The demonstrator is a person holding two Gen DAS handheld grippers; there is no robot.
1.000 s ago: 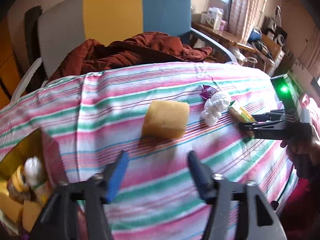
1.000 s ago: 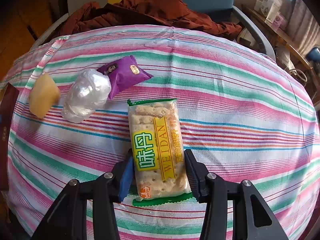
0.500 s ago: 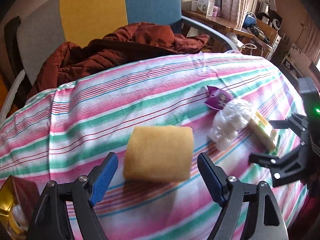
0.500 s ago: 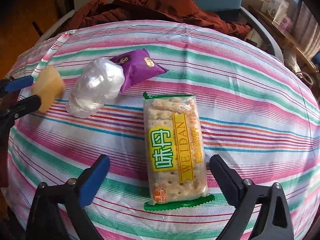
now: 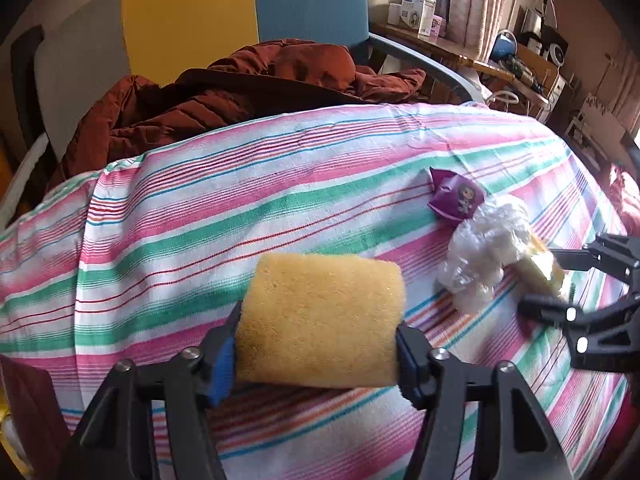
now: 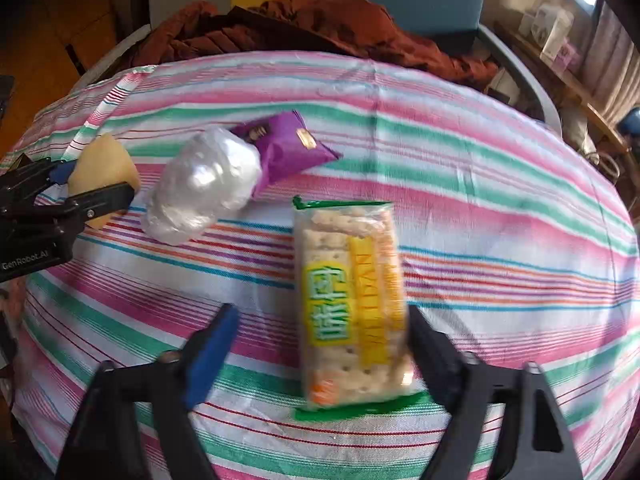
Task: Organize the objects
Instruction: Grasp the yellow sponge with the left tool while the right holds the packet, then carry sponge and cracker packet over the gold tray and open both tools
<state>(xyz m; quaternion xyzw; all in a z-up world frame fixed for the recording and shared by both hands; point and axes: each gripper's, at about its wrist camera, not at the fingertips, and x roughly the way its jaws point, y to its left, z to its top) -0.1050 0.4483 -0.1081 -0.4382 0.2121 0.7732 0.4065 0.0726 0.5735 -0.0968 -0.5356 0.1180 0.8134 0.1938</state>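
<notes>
My left gripper (image 5: 316, 354) has just been closing and now squeezes the yellow sponge (image 5: 320, 320) low in the middle of its view, on the striped cloth (image 5: 240, 208). My right gripper (image 6: 320, 356) has just been closing too. The cracker pack (image 6: 352, 304) sits between its fingers, touching only the right one, so it is not pinched yet.

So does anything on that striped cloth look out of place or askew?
Only the cracker packet: it sits off-centre in the right gripper, against one finger, a gap at the other, as the jaws have just been closing. The left gripper squeezes the yellow sponge squarely. Nothing looks spilled or torn.
</notes>
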